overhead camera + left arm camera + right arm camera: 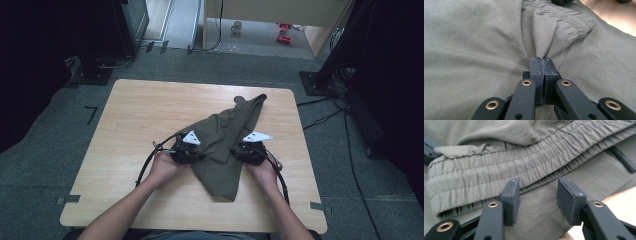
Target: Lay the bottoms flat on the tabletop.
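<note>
Olive-green garment (222, 145) w/ elastic waistband (506, 167) is lying crumpled mid-tabletop (135, 120), one end reaching toward the far right corner. Left tool (543, 75) is sitting at its left edge, jaws pressed together & pinching a fold of fabric. Right tool (537, 200) is resting at its right edge, jaws standing apart over the cloth just below the waistband, gripping nothing. Hands are holding both tools.

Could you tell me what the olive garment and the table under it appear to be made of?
The garment looks like thin woven fabric, matte, possibly nylon or cotton blend: it creases finely, and its waistband is gathered elastic. The table looks like pale wood or laminate, with visible grain and a smooth finish.
</note>
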### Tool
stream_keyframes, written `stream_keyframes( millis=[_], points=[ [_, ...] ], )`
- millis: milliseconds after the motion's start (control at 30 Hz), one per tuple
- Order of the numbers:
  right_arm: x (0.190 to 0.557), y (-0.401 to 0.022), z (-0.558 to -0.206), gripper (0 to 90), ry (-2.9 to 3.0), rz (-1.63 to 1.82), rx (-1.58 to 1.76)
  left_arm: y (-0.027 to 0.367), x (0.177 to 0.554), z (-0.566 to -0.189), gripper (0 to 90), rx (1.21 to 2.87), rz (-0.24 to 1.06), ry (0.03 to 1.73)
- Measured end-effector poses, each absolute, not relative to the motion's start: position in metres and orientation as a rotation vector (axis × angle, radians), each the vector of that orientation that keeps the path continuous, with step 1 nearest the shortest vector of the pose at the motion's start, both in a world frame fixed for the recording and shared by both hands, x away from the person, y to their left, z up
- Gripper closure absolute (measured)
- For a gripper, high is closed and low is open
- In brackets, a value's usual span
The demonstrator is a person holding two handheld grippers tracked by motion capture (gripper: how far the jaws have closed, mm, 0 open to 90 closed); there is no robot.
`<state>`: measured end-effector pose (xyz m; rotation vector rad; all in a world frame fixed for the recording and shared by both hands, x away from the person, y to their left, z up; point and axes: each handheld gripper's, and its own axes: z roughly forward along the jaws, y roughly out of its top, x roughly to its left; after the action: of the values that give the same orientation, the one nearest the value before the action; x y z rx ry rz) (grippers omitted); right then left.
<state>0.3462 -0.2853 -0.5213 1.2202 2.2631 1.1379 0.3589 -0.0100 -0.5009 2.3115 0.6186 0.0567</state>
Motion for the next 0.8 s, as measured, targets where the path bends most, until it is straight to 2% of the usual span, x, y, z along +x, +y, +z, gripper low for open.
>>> stream_keyframes(
  millis=[267, 567, 800],
  points=[
    [0.324, -0.281, -0.517, 47.7, 2.320, 1.136, 1.167, 0.001, 0.343, -0.485, 89.0, 2.255, -0.010, 0.655],
    [0.327, -0.295, -0.505, 48.3, 2.215, 1.205, 1.209, 0.013, 0.351, -0.451, 89.1, 2.114, 0.076, 0.676],
    [0.327, -0.279, -0.511, 48.5, 2.286, 1.186, 1.169, 0.031, 0.369, -0.437, 89.2, 2.055, 0.123, 0.729]
  ],
)
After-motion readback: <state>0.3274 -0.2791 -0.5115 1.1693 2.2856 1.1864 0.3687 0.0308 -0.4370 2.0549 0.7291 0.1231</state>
